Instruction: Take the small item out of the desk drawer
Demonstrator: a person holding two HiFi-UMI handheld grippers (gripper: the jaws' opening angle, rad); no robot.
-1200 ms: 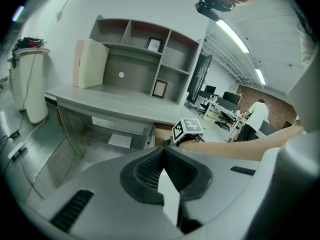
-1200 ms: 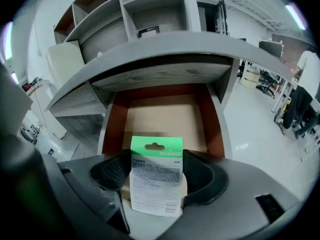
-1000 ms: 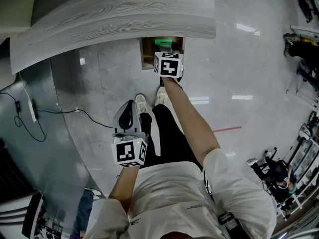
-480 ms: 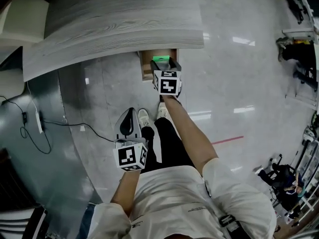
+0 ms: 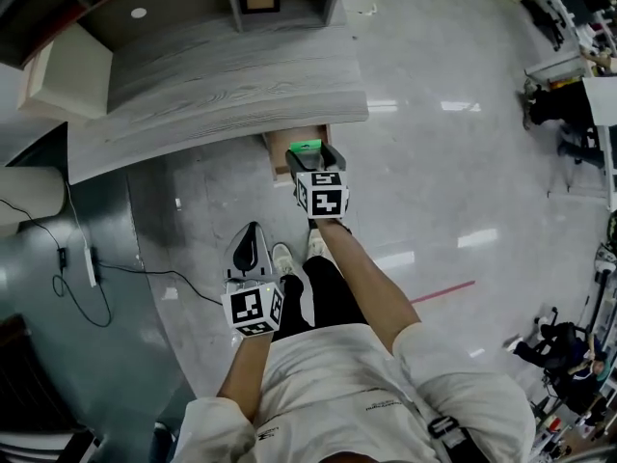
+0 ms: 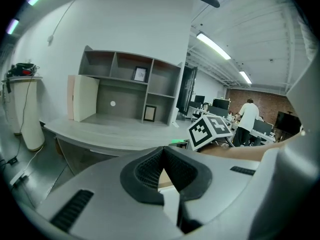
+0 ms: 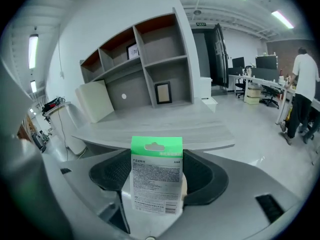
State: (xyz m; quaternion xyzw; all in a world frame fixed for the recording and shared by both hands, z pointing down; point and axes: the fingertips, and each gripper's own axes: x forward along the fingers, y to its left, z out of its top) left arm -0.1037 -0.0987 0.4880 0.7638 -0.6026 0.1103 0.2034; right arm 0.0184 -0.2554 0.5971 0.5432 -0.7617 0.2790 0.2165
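Note:
A small packet (image 7: pixel 156 179) with a green top and a white printed label stands upright between the jaws of my right gripper (image 7: pixel 157 186), which is shut on it. In the head view the same packet (image 5: pixel 307 147) shows green just over the open wooden drawer (image 5: pixel 282 149) under the grey desk (image 5: pixel 222 85). The right gripper (image 5: pixel 313 159) is held out in front of that drawer. My left gripper (image 5: pixel 248 242) hangs lower, near the person's legs, shut with nothing in it. In the left gripper view its jaws (image 6: pixel 162 170) meet at the tips.
A grey shelf unit (image 7: pixel 150 64) with a small picture frame (image 7: pixel 163 92) stands at the back of the desk. A cream panel (image 7: pixel 95 100) leans at the desk's left. A black cable (image 5: pixel 116 268) lies on the shiny floor. A person (image 7: pixel 305 99) stands among office desks at far right.
The right gripper has drawn back and up from the drawer with the packet in it. The head view has shifted so that more of the desk top and the shelf shows.

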